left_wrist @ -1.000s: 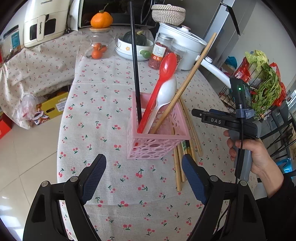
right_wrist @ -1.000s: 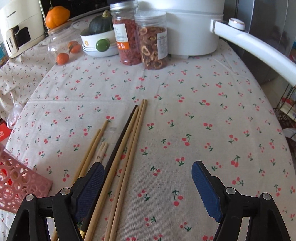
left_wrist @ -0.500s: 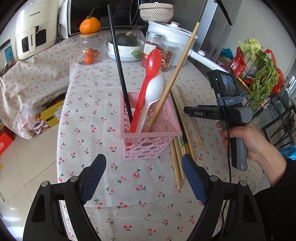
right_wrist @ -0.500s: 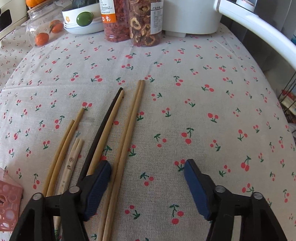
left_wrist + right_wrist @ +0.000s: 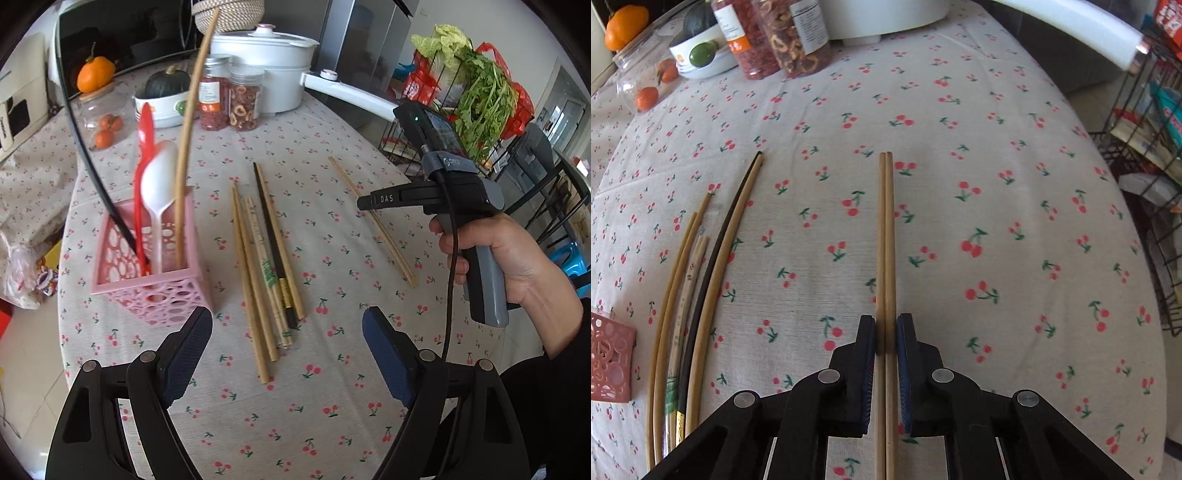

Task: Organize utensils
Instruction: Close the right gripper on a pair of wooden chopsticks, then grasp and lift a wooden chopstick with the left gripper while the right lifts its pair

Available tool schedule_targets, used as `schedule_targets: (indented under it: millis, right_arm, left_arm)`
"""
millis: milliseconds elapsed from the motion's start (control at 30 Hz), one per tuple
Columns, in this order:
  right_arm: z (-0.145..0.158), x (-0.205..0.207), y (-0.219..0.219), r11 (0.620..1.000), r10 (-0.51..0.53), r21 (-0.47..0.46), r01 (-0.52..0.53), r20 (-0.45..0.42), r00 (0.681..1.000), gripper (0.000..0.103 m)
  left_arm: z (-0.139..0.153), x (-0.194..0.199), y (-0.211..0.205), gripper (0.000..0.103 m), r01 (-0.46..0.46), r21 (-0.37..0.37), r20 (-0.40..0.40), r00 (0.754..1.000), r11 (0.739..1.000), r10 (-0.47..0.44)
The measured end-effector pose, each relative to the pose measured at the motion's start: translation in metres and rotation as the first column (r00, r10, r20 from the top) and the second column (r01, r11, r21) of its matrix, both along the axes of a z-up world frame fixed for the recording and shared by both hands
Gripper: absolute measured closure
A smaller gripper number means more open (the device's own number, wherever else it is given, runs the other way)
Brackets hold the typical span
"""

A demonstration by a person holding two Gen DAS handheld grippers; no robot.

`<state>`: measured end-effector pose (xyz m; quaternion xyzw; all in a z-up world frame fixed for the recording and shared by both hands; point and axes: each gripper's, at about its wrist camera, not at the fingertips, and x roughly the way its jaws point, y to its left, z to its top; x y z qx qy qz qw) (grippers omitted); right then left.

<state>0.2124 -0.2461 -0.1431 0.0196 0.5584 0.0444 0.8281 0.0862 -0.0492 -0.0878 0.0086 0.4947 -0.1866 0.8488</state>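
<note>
From the left wrist view, your left hand-held gripper (image 5: 287, 354) hangs wide open and empty above the cherry-print cloth surface (image 5: 332, 406). Ahead of it on the left stands the pink perforated plastic basket (image 5: 155, 291), already holding a red plastic spoon (image 5: 144, 147), a white plastic spoon (image 5: 159, 184), a long bamboo chopstick (image 5: 184, 147) and a black chopstick (image 5: 88, 155). Just right of the basket lies the loose bundle of bamboo chopsticks with one black one (image 5: 266, 266), flat on the cloth. Well to the right, the pair of plain bamboo chopsticks (image 5: 373, 221) runs under your right hand (image 5: 495, 258).

From the right wrist view, your right hand-held gripper (image 5: 886, 343) is closed almost fully on that pair (image 5: 886, 236), the two sticks side by side between the pads, gripped near one end with most of the length reaching forward. Whether they are lifted or resting on the cloth, I cannot tell.

Expect them to be light, stiff and smooth: held this far from the middle, they will likely droop, pivot or scissor apart, so keep firm pressure and tilt slowly.
</note>
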Motion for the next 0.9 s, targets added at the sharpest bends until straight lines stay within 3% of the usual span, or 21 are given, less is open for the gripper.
schedule_targets:
  millis: [133, 300, 467, 733, 900]
  right_arm:
    - [0.013, -0.010, -0.030, 0.997, -0.052, 0.056, 0.052, 0.006, 0.999, 0.095]
    - [0.021, -0.019, -0.057, 0.989, -0.089, 0.115, 0.089, -0.001, 0.996, 0.095]
    - [0.027, -0.019, -0.075, 0.981, -0.110, 0.160, 0.108, 0.004, 0.994, 0.095]
    - [0.032, -0.015, -0.081, 0.968, -0.120, 0.223, 0.116, 0.006, 0.993, 0.095]
    - [0.031, -0.013, -0.080, 0.966, -0.114, 0.235, 0.110, 0.004, 0.993, 0.095]
  left_arm:
    - [-0.011, 0.020, -0.041, 0.025, 0.025, -0.007, -0.048, 0.999, 1.000, -0.026]
    - [-0.034, 0.073, -0.068, 0.062, -0.051, -0.015, -0.129, 0.990, 0.999, 0.049]
    - [-0.058, 0.140, -0.069, 0.080, -0.162, 0.070, -0.171, 0.970, 0.984, 0.172]
    - [-0.076, 0.178, -0.059, 0.082, -0.227, 0.177, -0.171, 0.951, 0.958, 0.257]
    - [-0.076, 0.181, -0.065, 0.084, -0.210, 0.180, -0.175, 0.954, 0.961, 0.242]
